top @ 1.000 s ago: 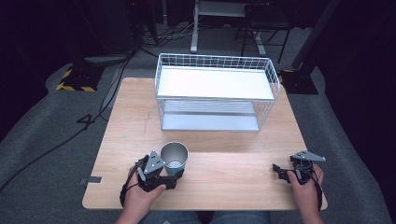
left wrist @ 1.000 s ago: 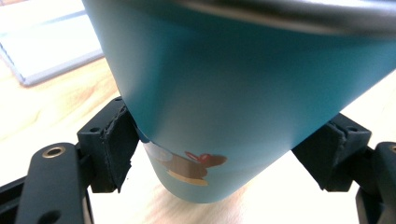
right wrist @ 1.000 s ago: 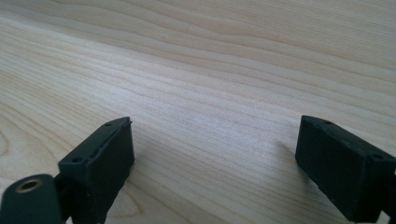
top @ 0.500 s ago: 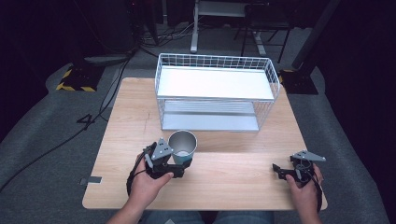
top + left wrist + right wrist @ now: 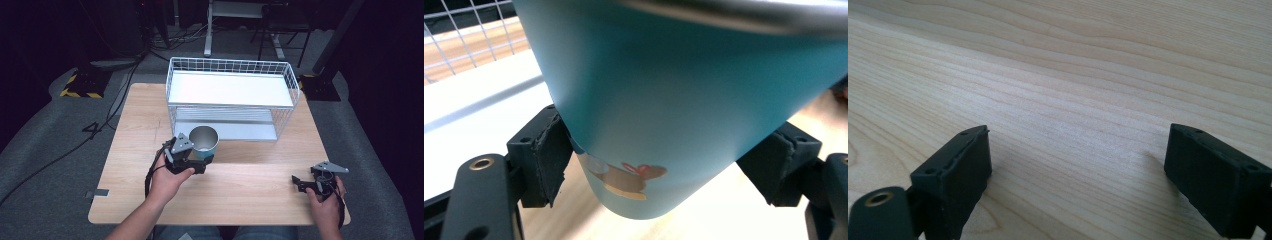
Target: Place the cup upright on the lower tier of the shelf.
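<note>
High view: your left gripper (image 5: 200, 159) pinches the teal cup (image 5: 204, 142), lifted just in front of the wire rack (image 5: 231, 97); your right gripper (image 5: 300, 182) rests low near the worktop (image 5: 250, 190) front right edge.
Left gripper view: both jaws press the cup's (image 5: 674, 110) tilted sides; the rack's white shelf (image 5: 469, 100) lies behind.
Right gripper view: your jaws stand spread over bare wood (image 5: 1073, 90), holding nothing.

left tool (image 5: 202, 161) + teal cup (image 5: 204, 141) | moved forward | now just before wire rack (image 5: 231, 100)

Wooden table (image 5: 250, 195) under white wire rack (image 5: 231, 95)
</note>
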`<state>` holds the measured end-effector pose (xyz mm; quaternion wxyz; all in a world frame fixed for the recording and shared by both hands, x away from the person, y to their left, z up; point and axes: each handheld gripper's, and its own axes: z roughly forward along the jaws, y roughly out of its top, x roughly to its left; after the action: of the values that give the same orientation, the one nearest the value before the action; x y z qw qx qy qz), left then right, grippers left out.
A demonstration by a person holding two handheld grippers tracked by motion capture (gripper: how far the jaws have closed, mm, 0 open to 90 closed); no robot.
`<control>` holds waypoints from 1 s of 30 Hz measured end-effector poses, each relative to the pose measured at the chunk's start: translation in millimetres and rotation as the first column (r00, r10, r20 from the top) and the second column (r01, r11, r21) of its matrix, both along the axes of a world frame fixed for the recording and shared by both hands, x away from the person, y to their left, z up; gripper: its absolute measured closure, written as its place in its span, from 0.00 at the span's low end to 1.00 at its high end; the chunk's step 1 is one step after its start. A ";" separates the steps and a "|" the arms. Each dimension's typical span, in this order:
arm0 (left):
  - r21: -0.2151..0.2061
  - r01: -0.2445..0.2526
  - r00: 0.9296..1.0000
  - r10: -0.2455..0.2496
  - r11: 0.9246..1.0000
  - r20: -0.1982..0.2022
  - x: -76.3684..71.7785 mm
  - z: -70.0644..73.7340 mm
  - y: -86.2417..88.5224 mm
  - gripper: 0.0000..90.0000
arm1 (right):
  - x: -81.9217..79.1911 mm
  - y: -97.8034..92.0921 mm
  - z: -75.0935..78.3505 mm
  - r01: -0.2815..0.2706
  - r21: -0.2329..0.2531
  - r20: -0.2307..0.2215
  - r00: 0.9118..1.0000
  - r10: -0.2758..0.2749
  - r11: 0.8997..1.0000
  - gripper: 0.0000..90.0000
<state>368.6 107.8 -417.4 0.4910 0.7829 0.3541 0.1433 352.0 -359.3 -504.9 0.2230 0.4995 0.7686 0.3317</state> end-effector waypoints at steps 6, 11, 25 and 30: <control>0.006 -0.017 1.000 0.017 1.000 0.010 17.7 0.6 -7.1 0.24 | 0.0 0.0 0.0 0.000 0.000 0.000 1.000 0.000 1.000 0.13; -0.007 -0.022 1.000 0.022 1.000 -0.002 30.8 -1.1 -13.4 0.24 | 0.0 0.0 0.0 0.000 0.000 0.000 1.000 0.000 1.000 0.13; -0.040 -0.042 0.998 0.041 0.998 -0.037 58.1 -12.7 -32.5 0.24 | 0.0 0.0 0.0 0.000 0.000 0.000 1.000 0.000 1.000 0.13; -0.050 -0.065 0.997 0.063 0.997 -0.052 65.7 -18.5 -38.8 0.24 | 0.0 0.0 0.0 0.000 0.000 0.000 1.000 0.000 1.000 0.13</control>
<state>434.3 69.0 -435.9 0.4970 0.7617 0.3947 0.1302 352.0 -359.2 -504.8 0.2229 0.4997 0.7684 0.3317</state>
